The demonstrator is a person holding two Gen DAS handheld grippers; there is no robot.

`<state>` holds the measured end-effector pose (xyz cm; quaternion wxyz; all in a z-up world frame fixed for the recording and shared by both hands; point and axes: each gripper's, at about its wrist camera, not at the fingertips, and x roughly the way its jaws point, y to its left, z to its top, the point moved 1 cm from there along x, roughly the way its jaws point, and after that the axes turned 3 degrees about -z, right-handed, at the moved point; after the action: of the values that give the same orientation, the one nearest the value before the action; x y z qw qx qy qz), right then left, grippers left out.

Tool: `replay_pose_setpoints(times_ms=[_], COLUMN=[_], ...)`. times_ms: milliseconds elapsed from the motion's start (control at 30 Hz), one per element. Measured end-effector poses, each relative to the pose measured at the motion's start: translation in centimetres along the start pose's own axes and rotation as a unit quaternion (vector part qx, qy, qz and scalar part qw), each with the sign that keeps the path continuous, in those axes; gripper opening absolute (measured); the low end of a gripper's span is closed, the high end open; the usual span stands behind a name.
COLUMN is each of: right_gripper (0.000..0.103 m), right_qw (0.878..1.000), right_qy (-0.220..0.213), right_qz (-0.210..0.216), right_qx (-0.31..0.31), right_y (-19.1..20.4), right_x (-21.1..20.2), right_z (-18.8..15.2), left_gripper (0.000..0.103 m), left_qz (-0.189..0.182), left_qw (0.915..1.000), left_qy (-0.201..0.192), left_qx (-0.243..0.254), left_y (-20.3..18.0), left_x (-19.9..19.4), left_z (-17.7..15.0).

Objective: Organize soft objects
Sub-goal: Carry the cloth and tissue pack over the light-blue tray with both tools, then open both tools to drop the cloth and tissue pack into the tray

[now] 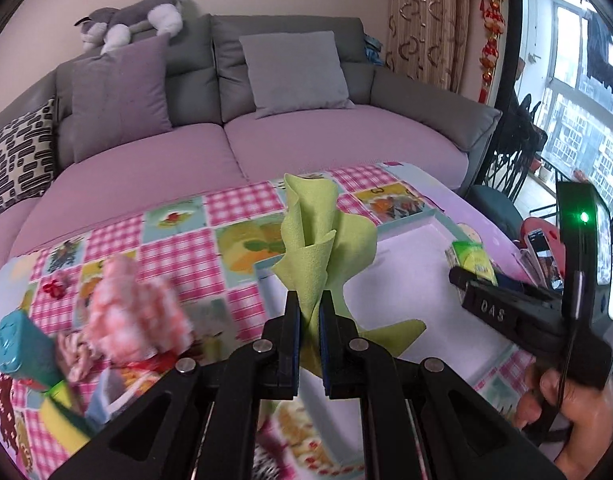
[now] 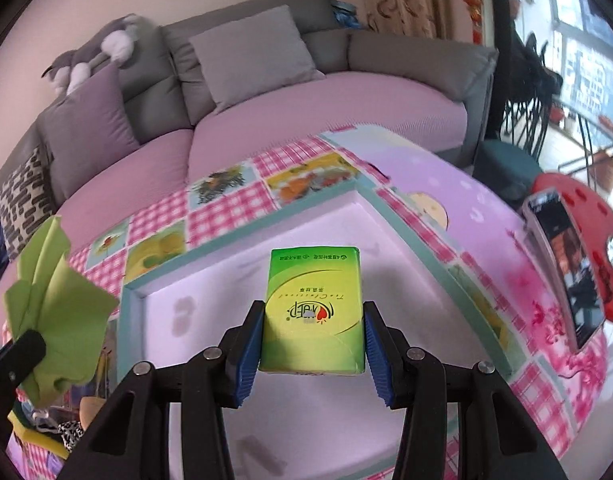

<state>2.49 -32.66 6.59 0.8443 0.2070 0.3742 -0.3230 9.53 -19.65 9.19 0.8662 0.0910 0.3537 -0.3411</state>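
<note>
A crumpled light-green cloth stands up between the pads of my left gripper, which is shut on it. The cloth hangs over the left rim of a shallow white tray with a teal edge. In the right wrist view, my right gripper holds a green tissue pack by its sides, above the white tray. The same cloth shows at the left edge there. The left wrist view catches the right gripper at the far right with the pack at its tip.
A checked pink tablecloth covers the table. A pink fluffy item and a teal object lie in a pile at the left. A phone leans on a red stool at the right. A sofa with cushions stands behind.
</note>
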Motion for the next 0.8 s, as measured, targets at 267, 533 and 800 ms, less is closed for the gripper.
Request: replay_pose_setpoints(times_ms=[267, 533, 800], right_gripper=[0.050, 0.050, 0.050], right_qw=[1.000, 0.999, 0.999], right_qy=[-0.011, 0.004, 0.006], right_qz=[-0.020, -0.039, -0.039], right_qx=[-0.009, 0.001, -0.002], right_y=[-1.2, -2.4, -2.3], right_x=[2.2, 3.4, 3.1], right_z=[0.2, 0.0, 0.0], left_gripper=[0.008, 0.008, 0.011], left_qz=[-0.007, -0.005, 0.002], left_qw=[0.9998, 0.9985, 0.9979], left_qy=[0.020, 0.053, 0.065], left_qx=[-0.003, -0.011, -0.006], left_y=[-1.5, -1.8, -2.1], left_x=[5.5, 10.1, 11.4], left_z=[1.7, 1.1, 0.9])
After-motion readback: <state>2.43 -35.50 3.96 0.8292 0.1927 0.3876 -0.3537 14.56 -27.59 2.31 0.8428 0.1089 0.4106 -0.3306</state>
